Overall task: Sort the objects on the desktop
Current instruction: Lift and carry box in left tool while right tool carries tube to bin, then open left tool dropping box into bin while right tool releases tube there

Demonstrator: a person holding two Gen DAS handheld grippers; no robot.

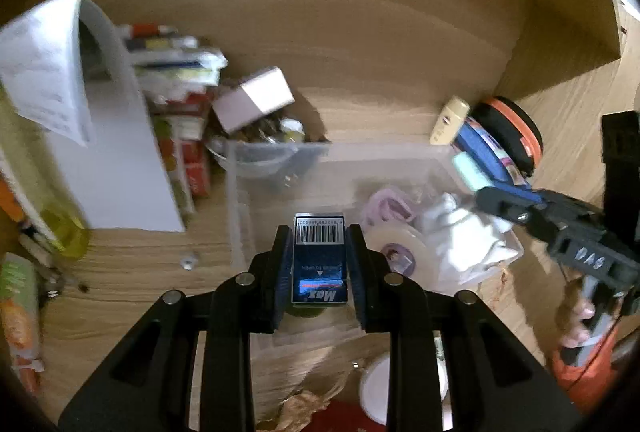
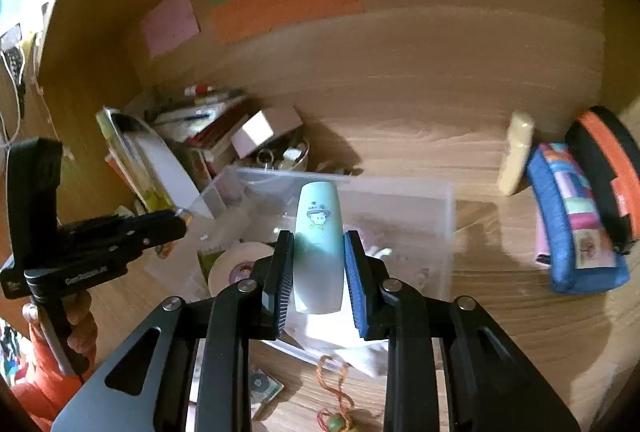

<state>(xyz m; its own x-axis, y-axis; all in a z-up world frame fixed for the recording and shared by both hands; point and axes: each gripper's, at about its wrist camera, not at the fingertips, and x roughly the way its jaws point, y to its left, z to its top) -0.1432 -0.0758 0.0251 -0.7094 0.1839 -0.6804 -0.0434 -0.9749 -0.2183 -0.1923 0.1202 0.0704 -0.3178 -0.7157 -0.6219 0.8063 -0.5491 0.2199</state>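
Note:
My left gripper (image 1: 319, 256) is shut on a small blue box (image 1: 319, 264) with a barcode and "Max" on it, held above the near-left part of a clear plastic bin (image 1: 280, 160). My right gripper (image 2: 318, 260) is shut on a mint-green tube (image 2: 318, 244) with a cartoon face, held over the same bin (image 2: 400, 192). The right gripper also shows in the left wrist view (image 1: 472, 172) with the tube's end. The bin holds a tape roll (image 1: 394, 244), white cloth (image 1: 464, 232) and a lilac item (image 1: 388, 206).
A white folder (image 1: 116, 152) and stacked books (image 1: 176, 72) stand at the left. A bowl of small items (image 1: 264, 140) with a white box (image 1: 254, 98) sits behind the bin. A cream tube (image 2: 516, 152), blue pencil case (image 2: 572, 228) and orange-black case (image 2: 608, 168) lie right.

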